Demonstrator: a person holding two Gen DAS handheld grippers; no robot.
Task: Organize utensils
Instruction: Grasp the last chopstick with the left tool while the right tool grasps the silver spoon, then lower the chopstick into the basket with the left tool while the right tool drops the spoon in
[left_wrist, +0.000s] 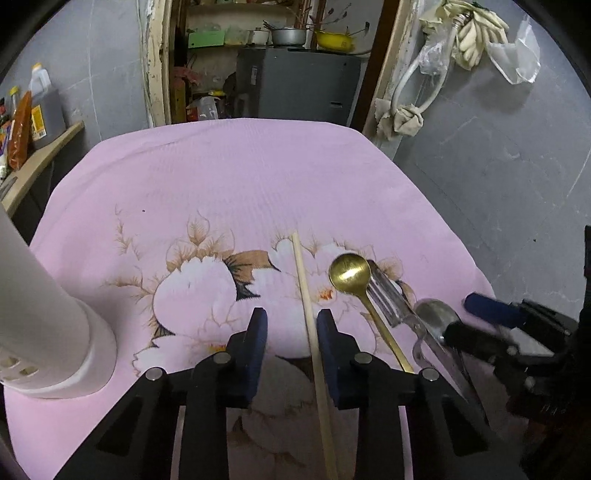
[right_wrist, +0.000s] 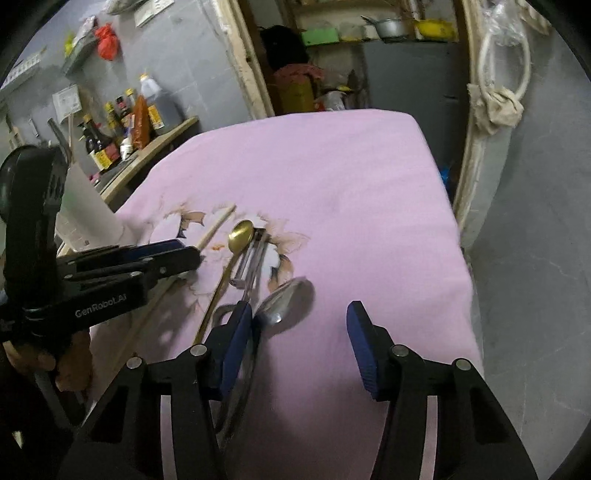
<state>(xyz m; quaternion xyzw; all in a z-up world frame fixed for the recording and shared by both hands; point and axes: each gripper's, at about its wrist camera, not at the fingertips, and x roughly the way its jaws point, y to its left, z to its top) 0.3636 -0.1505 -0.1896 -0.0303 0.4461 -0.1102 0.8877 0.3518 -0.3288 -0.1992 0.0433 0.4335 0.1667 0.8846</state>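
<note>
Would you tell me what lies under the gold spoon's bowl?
The gold spoon rests on the pink floral cloth, its bowl beside the peeler. Whatever surface is under the cloth is covered.

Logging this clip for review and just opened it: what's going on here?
A person holds a gripper in each hand over a pink floral cloth with utensils laid side by side. The left gripper straddles a wooden chopstick, pads not yet pressing it. The right gripper hangs open beside a silver spoon, near a gold spoon and a peeler. A white holder stands to the left. Nothing is lifted yet.
</note>
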